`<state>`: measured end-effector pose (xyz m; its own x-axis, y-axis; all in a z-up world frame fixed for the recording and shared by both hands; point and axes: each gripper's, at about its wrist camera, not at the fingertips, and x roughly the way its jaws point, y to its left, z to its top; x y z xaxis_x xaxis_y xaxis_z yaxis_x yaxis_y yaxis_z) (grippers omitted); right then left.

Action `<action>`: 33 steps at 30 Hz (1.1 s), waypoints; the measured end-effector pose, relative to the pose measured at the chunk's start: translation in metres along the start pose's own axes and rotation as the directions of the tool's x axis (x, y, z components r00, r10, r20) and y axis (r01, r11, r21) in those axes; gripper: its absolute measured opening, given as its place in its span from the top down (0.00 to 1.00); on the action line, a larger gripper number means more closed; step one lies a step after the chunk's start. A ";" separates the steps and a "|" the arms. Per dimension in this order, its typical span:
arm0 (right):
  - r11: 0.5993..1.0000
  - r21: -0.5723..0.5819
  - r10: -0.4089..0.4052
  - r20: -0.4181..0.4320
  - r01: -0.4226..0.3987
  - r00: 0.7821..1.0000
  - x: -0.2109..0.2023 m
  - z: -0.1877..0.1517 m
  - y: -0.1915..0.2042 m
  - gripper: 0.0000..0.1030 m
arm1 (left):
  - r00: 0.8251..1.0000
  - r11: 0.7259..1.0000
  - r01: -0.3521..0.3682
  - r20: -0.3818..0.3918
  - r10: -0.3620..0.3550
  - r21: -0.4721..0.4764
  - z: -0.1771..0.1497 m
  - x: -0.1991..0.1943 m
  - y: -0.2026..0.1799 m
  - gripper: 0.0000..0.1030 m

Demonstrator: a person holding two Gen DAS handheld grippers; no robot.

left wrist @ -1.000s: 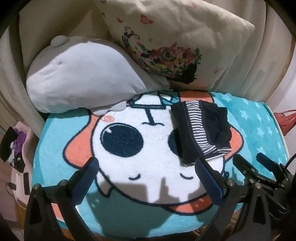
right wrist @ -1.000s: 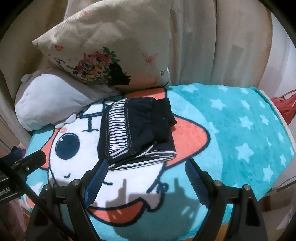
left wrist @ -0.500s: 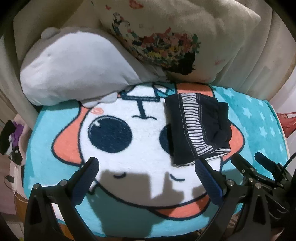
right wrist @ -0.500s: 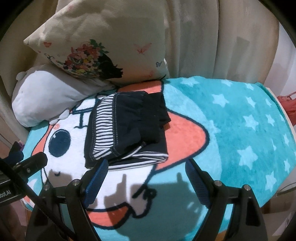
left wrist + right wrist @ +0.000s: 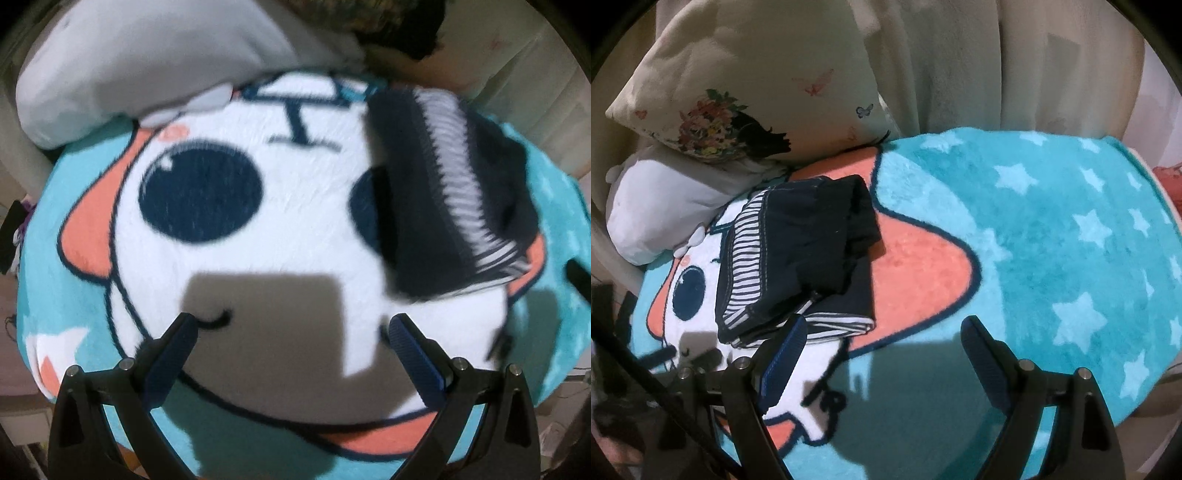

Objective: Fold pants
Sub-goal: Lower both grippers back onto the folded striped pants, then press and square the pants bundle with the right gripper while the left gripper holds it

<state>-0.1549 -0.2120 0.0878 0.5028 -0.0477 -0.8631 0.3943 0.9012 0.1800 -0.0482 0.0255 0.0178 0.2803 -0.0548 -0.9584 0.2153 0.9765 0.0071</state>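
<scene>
Since the pants already lie as a compact dark bundle with striped lining, left of centre in the right wrist view on the cartoon blanket, the fold looks nearly done; both tools are spread wide and grasp nothing, the right hand-held gripper just below the bundle's near edge, the left hand-held gripper over bare blanket. Any tidying should come in low and square, pinching only the loose near layers; a careless nudge could topple the stack toward the floral pillow.

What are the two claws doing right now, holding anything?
Left gripper: open, holding nothing.
Right gripper: open, holding nothing, near the folded pants.
</scene>
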 end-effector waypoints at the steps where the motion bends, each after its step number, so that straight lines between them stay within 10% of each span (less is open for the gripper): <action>1: 1.000 -0.001 0.009 -0.002 -0.009 1.000 0.002 0.002 -0.002 0.14 | 1.000 1.000 -0.003 -0.009 0.003 -0.004 -0.002 0.003 0.000 0.00; 13: 0.987 0.029 0.161 -0.065 -0.159 0.985 0.037 0.028 -0.017 0.14 | 1.000 1.000 0.006 -0.010 -0.006 -0.013 -0.020 0.003 0.000 0.02; 16: 0.977 0.036 0.211 -0.068 -0.209 0.975 0.044 0.038 -0.020 0.14 | 0.992 0.986 0.125 0.026 -0.123 -0.112 -0.014 -0.015 0.009 0.27; 26: 0.934 0.045 0.358 -0.093 -0.355 0.929 0.078 0.072 -0.010 0.14 | 0.949 0.937 0.312 0.104 -0.298 -0.157 0.066 -0.009 -0.006 0.27; 30: 0.922 0.049 0.386 -0.145 -0.383 0.911 0.096 0.075 -0.002 0.34 | 0.934 0.920 0.358 0.047 -0.355 -0.158 0.086 0.014 -0.018 0.27; 32: 0.916 0.071 0.402 -0.156 -0.395 0.902 0.102 0.075 -0.003 0.47 | 0.924 0.909 0.383 0.046 -0.381 -0.162 0.089 0.013 -0.020 0.41; 33: 0.909 0.084 0.416 -0.155 -0.407 0.896 0.102 0.076 -0.004 0.48 | 0.905 0.890 0.425 0.039 -0.424 -0.166 0.089 0.010 -0.021 0.64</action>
<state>-0.0474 -0.2533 0.0350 0.4954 0.3988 -0.7717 0.2182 0.8028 0.5549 0.0335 -0.0140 0.0331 0.1984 -0.4721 -0.8589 0.1548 0.8805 -0.4481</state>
